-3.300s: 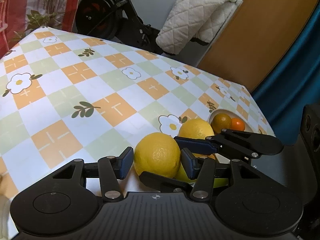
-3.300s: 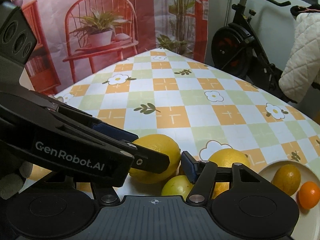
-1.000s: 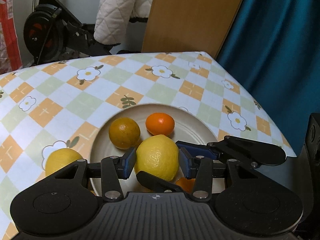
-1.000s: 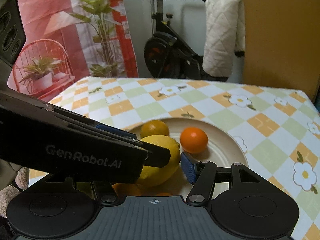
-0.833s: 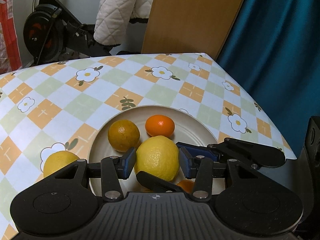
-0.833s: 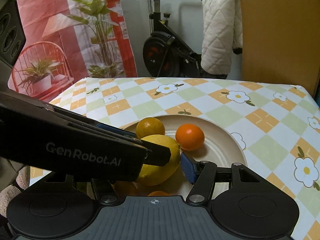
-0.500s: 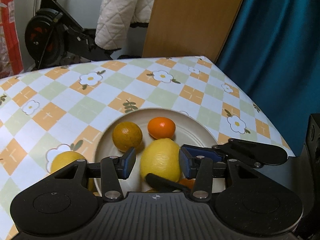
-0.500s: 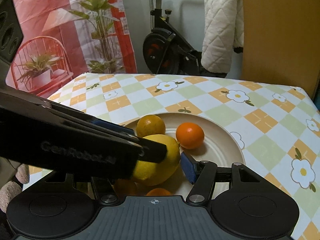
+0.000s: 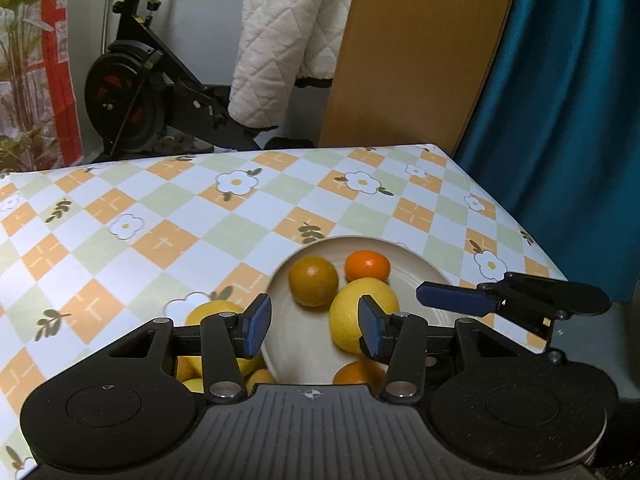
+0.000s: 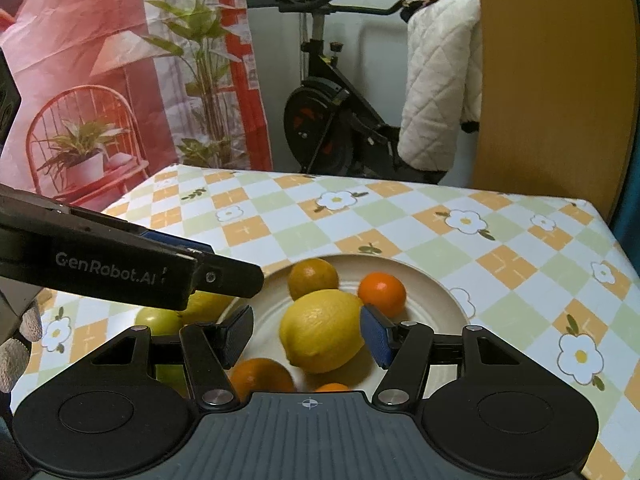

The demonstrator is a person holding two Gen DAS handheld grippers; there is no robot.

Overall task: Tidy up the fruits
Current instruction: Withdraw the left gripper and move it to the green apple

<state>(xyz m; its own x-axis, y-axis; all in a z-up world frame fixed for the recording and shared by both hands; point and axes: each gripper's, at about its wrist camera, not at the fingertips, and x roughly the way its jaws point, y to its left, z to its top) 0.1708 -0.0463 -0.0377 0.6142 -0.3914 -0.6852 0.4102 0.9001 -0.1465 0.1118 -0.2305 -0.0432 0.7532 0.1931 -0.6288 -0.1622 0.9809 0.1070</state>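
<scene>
A large yellow lemon (image 9: 362,316) (image 10: 322,330) lies on the cream plate (image 9: 420,260) (image 10: 432,284), loose, beside a dull orange (image 9: 313,286) (image 10: 313,278) and a bright tangerine (image 9: 367,266) (image 10: 382,288). More oranges (image 10: 260,378) lie at the plate's near side. My left gripper (image 9: 314,326) is open and empty above the plate's left part. My right gripper (image 10: 306,336) is open, its jaws either side of the lemon without gripping it. Another lemon (image 9: 212,312) and a green fruit (image 10: 158,322) lie on the table left of the plate.
The plate sits near the right corner of the checked tablecloth (image 9: 160,216), close to its edge. Behind the table stand an exercise bike (image 9: 136,96), a white quilted jacket (image 9: 280,40), a wooden panel (image 9: 420,52) and a blue curtain (image 9: 560,120).
My left gripper carried the lemon from the table to the plate, opened and let it go, then drew back and up. The lemon now rests on the plate.
</scene>
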